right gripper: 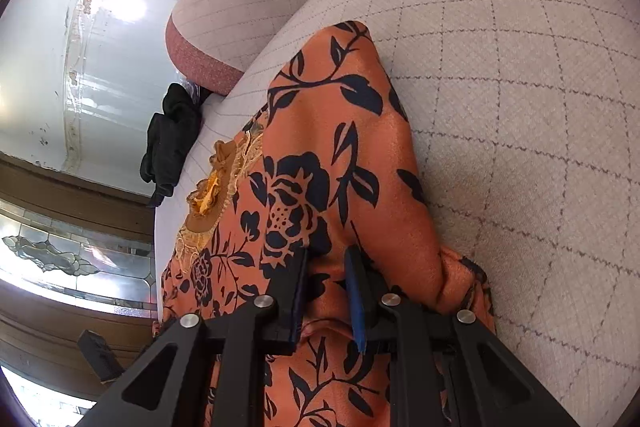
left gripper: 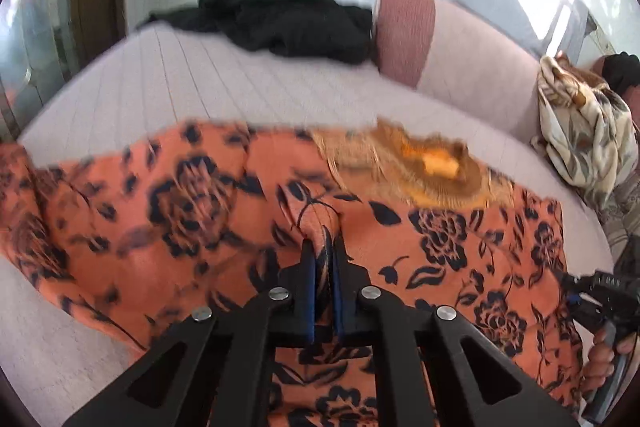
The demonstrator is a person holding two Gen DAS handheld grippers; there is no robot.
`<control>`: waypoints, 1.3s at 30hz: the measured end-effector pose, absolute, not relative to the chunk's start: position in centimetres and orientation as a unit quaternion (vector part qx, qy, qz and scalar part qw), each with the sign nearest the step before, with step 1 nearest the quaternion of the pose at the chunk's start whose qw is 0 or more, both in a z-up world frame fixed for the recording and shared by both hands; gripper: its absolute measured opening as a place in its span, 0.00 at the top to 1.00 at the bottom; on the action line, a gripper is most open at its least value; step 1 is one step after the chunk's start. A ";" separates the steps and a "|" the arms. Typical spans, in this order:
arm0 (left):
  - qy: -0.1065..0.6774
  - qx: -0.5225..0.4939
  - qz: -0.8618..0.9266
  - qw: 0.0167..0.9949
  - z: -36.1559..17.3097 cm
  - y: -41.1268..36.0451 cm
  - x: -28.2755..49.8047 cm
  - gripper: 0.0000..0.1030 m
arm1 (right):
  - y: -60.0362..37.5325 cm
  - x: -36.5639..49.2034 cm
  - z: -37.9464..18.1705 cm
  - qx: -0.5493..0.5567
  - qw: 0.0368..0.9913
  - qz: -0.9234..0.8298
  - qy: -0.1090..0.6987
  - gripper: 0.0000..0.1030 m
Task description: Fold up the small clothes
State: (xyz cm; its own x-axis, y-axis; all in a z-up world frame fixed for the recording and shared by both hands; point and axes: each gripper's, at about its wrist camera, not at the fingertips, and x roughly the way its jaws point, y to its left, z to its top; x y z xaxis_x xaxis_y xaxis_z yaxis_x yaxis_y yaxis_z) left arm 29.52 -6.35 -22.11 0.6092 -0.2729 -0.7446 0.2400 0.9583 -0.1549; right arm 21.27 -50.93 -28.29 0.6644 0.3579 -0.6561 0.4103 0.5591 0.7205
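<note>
An orange garment with a dark floral print (left gripper: 180, 195) lies spread on the pale quilted sofa seat (left gripper: 160, 75). It has a gold lace neckline (left gripper: 424, 167). My left gripper (left gripper: 323, 247) is shut on a raised fold of the garment near its middle. In the right wrist view the same garment (right gripper: 320, 147) runs away from me over the seat (right gripper: 520, 107), its gold neckline (right gripper: 216, 187) at the left. My right gripper (right gripper: 327, 255) has its jaws a little apart with the orange cloth bunched between the blue pads (right gripper: 356, 291). Whether they pinch the cloth is unclear.
A black garment (left gripper: 280, 23) lies at the far end of the seat, next to a pink-edged cushion (left gripper: 404, 31). A cream patterned cloth (left gripper: 580, 131) is heaped at the right. The right gripper and the hand holding it (left gripper: 600, 307) show at the right edge.
</note>
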 end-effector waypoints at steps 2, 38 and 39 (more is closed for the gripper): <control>0.412 -0.020 -0.127 0.902 -21.7 -5.7 29.7 0.93 | -50.6 21.3 -28.1 0.457 0.789 -0.022 0.409 0.79; 0.370 -0.381 0.201 0.823 -22.9 27.5 29.1 0.26 | -44.1 23.5 -25.6 0.283 0.867 -0.042 0.408 0.19; 0.360 -0.401 0.191 0.820 -23.1 28.8 29.6 0.26 | -44.3 23.4 -25.7 0.285 0.867 -0.042 0.407 0.19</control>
State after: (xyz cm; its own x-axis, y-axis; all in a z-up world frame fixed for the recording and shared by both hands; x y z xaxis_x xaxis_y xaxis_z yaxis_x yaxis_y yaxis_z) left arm 29.63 28.77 -23.15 0.6670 0.0245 -0.7446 -0.6029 0.6048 -0.5202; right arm 23.37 -44.29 -25.74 0.6644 0.1583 -0.7304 0.3055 0.8344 0.4588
